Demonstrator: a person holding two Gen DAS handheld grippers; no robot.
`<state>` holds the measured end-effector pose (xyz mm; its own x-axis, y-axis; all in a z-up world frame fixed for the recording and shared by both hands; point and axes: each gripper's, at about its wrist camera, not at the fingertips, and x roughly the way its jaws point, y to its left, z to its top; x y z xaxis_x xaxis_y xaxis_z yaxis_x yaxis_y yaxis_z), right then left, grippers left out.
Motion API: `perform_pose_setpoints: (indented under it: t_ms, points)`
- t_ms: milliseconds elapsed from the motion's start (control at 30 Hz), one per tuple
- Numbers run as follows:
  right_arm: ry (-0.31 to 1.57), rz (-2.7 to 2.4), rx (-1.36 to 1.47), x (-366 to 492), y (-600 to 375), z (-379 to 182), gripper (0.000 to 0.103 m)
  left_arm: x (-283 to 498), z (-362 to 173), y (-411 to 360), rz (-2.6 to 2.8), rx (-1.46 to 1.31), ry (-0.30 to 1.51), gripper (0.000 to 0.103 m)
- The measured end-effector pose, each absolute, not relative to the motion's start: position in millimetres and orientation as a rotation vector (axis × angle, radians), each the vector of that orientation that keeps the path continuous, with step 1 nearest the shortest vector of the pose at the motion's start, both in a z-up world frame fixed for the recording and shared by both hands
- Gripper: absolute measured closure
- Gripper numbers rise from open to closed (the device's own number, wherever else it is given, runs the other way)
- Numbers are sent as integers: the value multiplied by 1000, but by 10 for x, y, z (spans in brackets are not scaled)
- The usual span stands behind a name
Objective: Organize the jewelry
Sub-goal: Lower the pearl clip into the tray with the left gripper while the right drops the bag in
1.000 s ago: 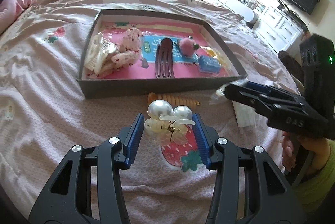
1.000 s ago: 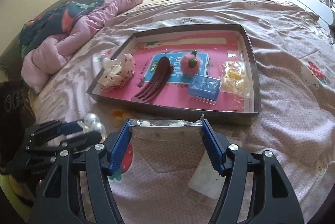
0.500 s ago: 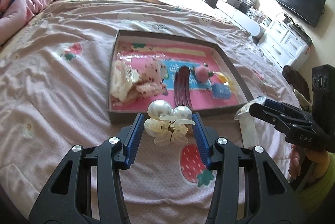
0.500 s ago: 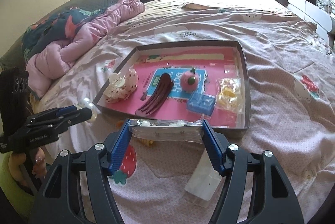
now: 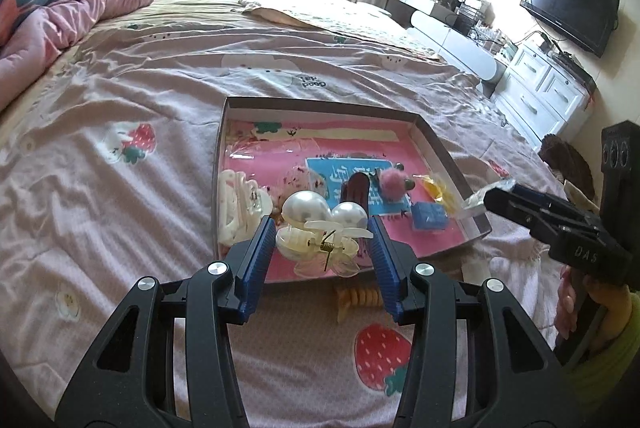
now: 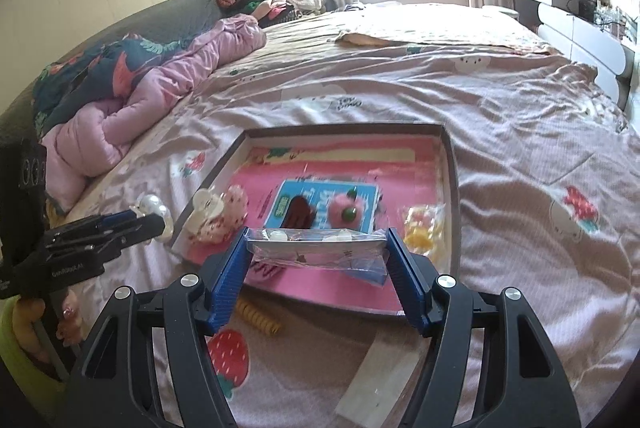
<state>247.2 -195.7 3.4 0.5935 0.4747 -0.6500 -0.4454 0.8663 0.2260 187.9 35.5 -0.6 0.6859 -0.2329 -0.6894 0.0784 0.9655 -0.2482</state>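
From my left wrist, my left gripper [image 5: 322,244] has its blue ribbed fingers [image 5: 258,260] partly closed and pressed on either side of a translucent cream claw clip topped with two large pearls [image 5: 316,228]. I hold it in the air over the near edge of the shallow grey cardboard tray with a pink lining [image 5: 436,142]. The tray lies on the pink strawberry-print bedsheet [image 5: 120,188]. In it I see a white claw clip [image 5: 234,204] at the left, a dark brown hair clip [image 5: 358,188], a fuzzy pink pompom [image 5: 392,182], a small blue plastic box [image 5: 428,218] and a yellow item in a clear wrapper [image 5: 438,188]. An orange spiral hair tie [image 5: 358,298] lies on the sheet just outside the tray's near wall. At the right my right gripper [image 5: 496,198] reaches in, with clear plastic at its tip.

From my right wrist, the blue fingers [image 6: 408,280] stand about half open and clamp the two ends of a clear plastic bag with small pale pieces inside [image 6: 316,248], which is stretched flat between them above the tray's near part [image 6: 450,164]. Below it the spiral hair tie [image 6: 258,318] rests on the sheet, and a clear plastic strip [image 6: 380,372] lies near my right finger. At the left, the left gripper [image 6: 154,218] carries the pearl clip [image 6: 154,206] beside the tray's left corner.
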Motion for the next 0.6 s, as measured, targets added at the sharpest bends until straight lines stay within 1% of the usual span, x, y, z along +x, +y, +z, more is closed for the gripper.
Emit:
perform_pose_setpoints:
  t_ms: [600]
  points:
    - [748, 451, 2, 2946, -1998, 68, 39, 2299, -214, 146, -228, -199, 841, 64]
